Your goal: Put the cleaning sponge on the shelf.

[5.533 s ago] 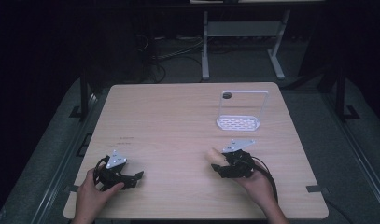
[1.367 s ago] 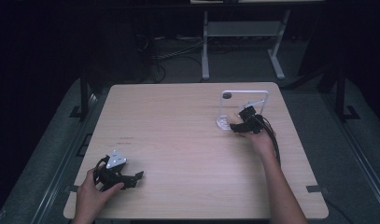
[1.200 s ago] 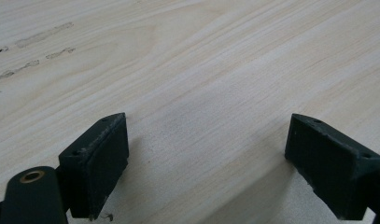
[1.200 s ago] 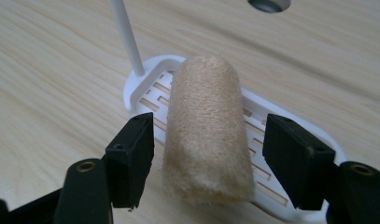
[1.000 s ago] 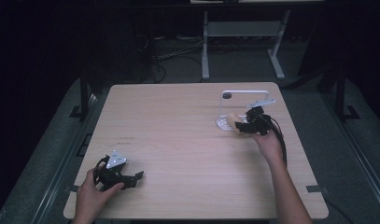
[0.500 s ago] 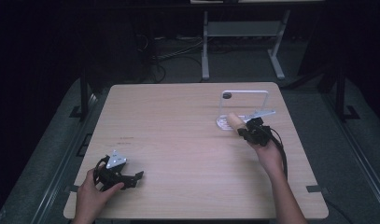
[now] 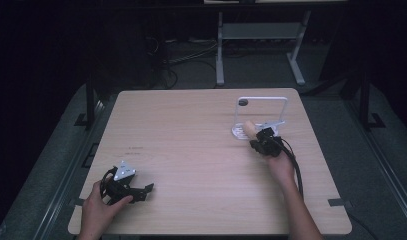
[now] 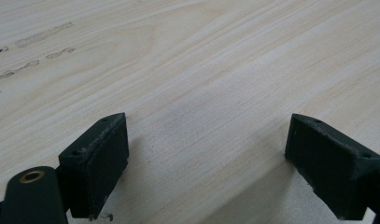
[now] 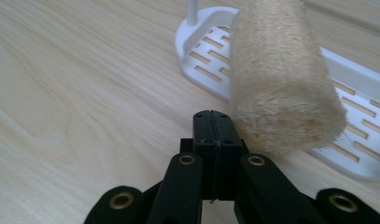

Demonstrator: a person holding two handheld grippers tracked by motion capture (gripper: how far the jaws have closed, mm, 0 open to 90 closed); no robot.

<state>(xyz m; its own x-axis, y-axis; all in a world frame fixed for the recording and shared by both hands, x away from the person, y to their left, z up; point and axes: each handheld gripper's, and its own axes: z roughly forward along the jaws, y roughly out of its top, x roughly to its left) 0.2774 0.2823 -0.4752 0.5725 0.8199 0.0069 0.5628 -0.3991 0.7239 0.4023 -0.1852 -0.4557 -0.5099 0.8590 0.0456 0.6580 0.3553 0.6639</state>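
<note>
Right gripper view: right hand-held gripper (image 9: 214, 122) jaws fully closed w/ nothing between them, loofah roll (image 9: 278, 79) just beside its tip, over the white slotted rack (image 9: 211, 51) on the worktop (image 7: 191, 130). Left hand-held gripper (image 8: 208, 163) open, resting near front-left edge.

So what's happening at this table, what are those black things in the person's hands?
A person holds black tongs in each hand at a wooden table. The right tongs are shut, and a tan loofah roll hangs right beside their tips above a white slotted rack; whether they pinch its string or its edge cannot be told. The left tongs rest open on the near left of the table, with nothing between their jaws.
</note>
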